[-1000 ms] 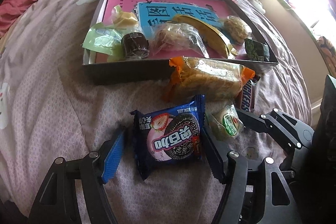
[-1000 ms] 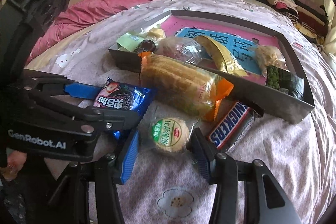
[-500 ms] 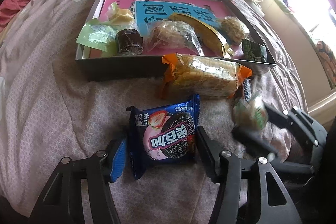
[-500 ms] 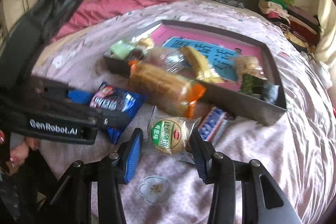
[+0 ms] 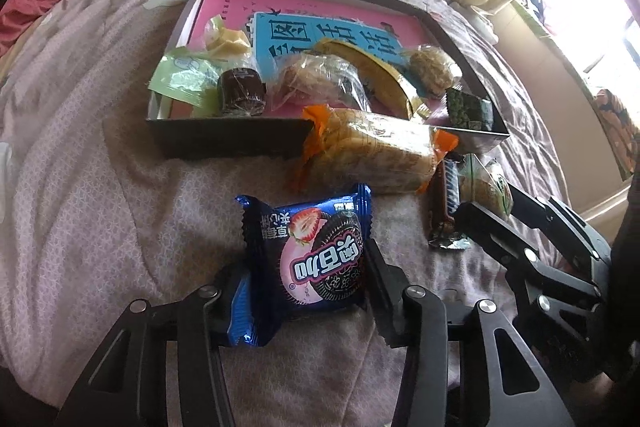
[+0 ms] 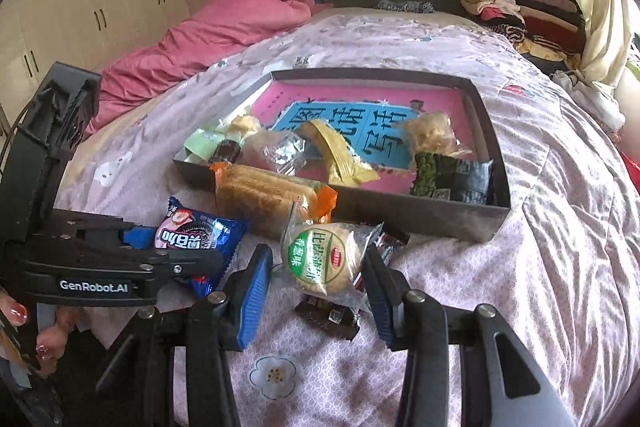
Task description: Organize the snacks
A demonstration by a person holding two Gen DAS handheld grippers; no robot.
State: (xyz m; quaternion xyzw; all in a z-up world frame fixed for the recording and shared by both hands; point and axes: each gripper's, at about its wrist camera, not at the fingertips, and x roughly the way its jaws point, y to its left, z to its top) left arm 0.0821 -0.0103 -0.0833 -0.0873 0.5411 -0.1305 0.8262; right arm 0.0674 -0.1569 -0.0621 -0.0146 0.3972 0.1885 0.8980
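Note:
A blue cookie pack [image 5: 320, 259] lies on the bedspread between the fingers of my left gripper [image 5: 308, 279]. The jaws are closing and both pads touch the pack's edges. My right gripper [image 6: 316, 259] is shut on a round biscuit [image 6: 320, 259] in a clear wrapper with a green label, held a little above the bed. Under it lies a brown chocolate bar [image 6: 328, 315]. An orange-ended cracker pack [image 5: 376, 155] leans against the front wall of the grey tray [image 5: 228, 143], which holds several wrapped snacks on a pink and blue sheet. In the left wrist view, the right gripper [image 5: 500, 219] sits at the right.
The tray [image 6: 420, 219] rests mid-bed on a pale patterned cover. A pink duvet [image 6: 220, 23] is bunched at the far left, and folded clothes [image 6: 512, 7] are stacked at the far right. A hand [image 6: 16, 311] grips the left tool's handle.
The left jaws have narrowed onto the blue cookie pack. The right gripper has lifted the round biscuit off the bed, uncovering the chocolate bar below it.

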